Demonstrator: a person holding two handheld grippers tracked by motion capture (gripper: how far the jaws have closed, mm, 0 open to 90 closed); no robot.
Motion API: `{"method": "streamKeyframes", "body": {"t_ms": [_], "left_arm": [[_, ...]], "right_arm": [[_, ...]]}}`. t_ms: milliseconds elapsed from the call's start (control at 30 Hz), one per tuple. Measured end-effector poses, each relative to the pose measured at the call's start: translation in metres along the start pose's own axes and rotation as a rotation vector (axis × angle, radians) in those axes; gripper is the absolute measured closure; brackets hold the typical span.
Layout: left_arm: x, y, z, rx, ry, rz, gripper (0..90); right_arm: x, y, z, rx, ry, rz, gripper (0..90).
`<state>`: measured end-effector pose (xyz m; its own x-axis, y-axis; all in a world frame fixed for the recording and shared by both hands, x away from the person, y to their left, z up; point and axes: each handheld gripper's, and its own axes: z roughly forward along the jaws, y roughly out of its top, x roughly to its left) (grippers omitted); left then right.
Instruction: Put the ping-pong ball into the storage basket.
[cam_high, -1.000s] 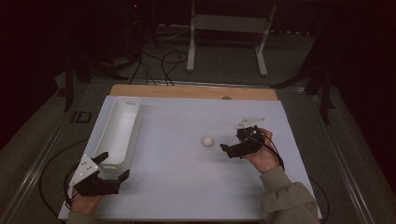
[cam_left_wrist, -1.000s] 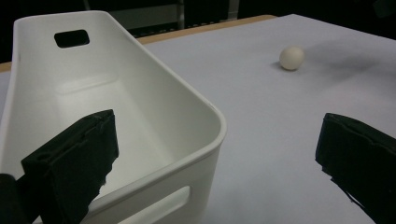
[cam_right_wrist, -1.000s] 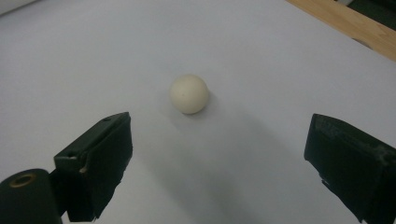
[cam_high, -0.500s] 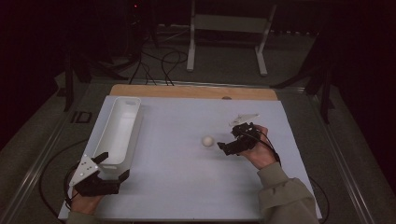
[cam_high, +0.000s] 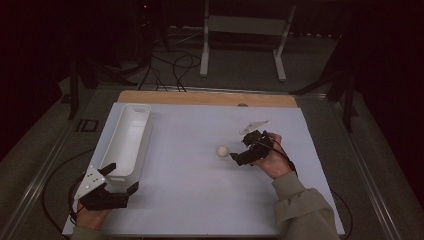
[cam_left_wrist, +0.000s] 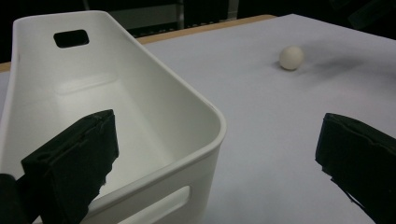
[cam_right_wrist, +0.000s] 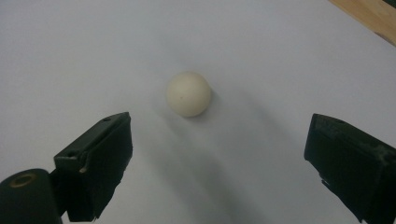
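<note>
Gaping wide, right gripper (cam_right_wrist: 219, 154) fingers (cam_right_wrist: 95, 161) hold nothing.

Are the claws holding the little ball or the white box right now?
No, nothing is held. The right gripper is open with the ball just ahead, untouched. The left gripper is open astride the bin's near corner.

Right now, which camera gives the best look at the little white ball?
The right gripper view: the ball sits close and sharp on the white mat, just ahead of the open right gripper. The left gripper view shows it small and far off, beyond the bin. The high view shows a tiny dot.
</note>
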<state>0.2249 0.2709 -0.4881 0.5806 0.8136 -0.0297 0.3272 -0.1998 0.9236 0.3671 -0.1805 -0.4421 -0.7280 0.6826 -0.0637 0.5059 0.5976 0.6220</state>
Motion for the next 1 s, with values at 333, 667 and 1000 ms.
{"method": "streamKeyframes", "body": {"t_ms": [333,667,1000], "left_arm": [[0.000,0.000,0.000,0.001,-0.001,0.001,0.0],[0.000,0.000,0.000,0.000,-0.001,0.001,0.0],[0.000,0.000,0.000,0.001,-0.001,0.002,0.0]], "right_arm": [[0.003,0.009,0.009,0.023,0.005,-0.010,6.9],[0.004,0.012,0.019,0.034,0.008,-0.011,6.9],[0.007,0.015,0.029,0.052,0.009,-0.010,6.9]]}}
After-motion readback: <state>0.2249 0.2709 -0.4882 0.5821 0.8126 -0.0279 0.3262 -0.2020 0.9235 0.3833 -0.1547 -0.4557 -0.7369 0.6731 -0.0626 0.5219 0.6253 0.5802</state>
